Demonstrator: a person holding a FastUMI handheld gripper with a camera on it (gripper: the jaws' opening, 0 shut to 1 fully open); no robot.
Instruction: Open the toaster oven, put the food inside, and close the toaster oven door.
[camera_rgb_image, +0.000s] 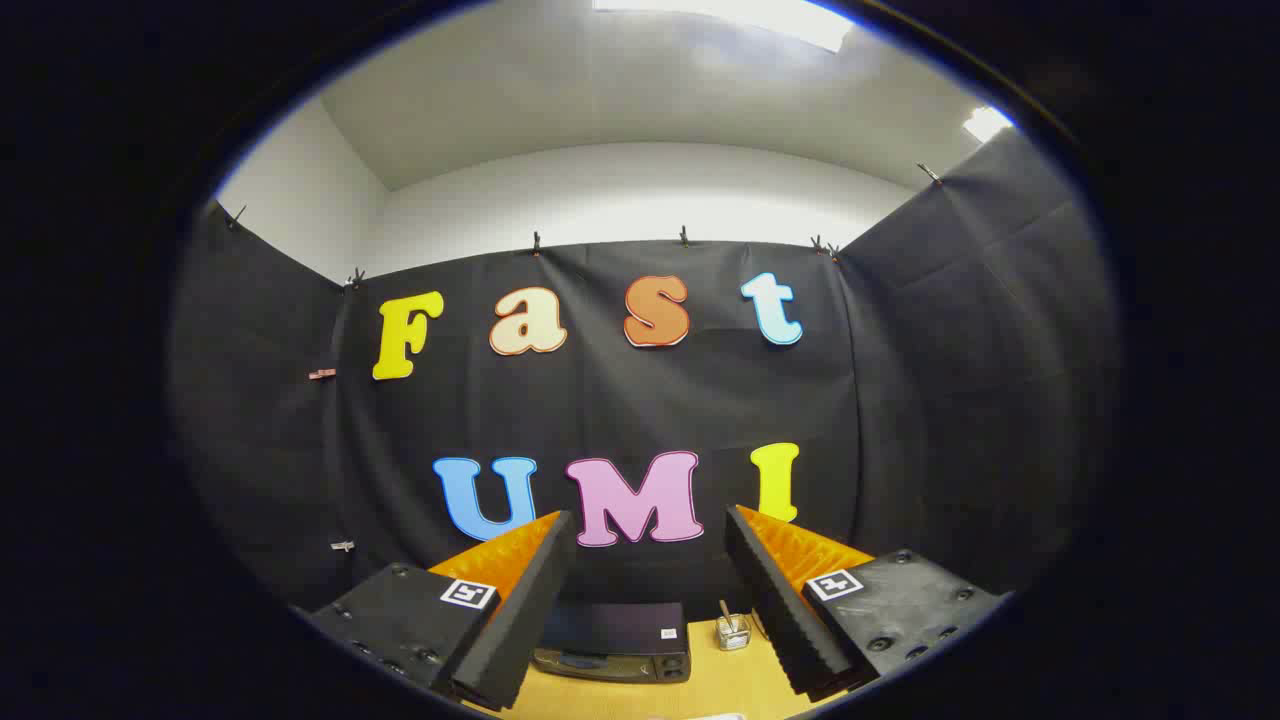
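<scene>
My gripper (650, 540) is raised high and looks toward the booth's back wall, its two fingers wide apart with nothing between them. Far below and beyond the fingers, a dark toaster oven (615, 640) stands on the wooden table (700, 690), seen from above and behind the left finger (520, 610). Its door faces toward me; whether it is open or closed I cannot tell.
A small clear glass jar (733, 631) with a stick in it stands on the table just right of the toaster oven, close to the right finger (780, 610). Black cloth walls enclose the booth on three sides.
</scene>
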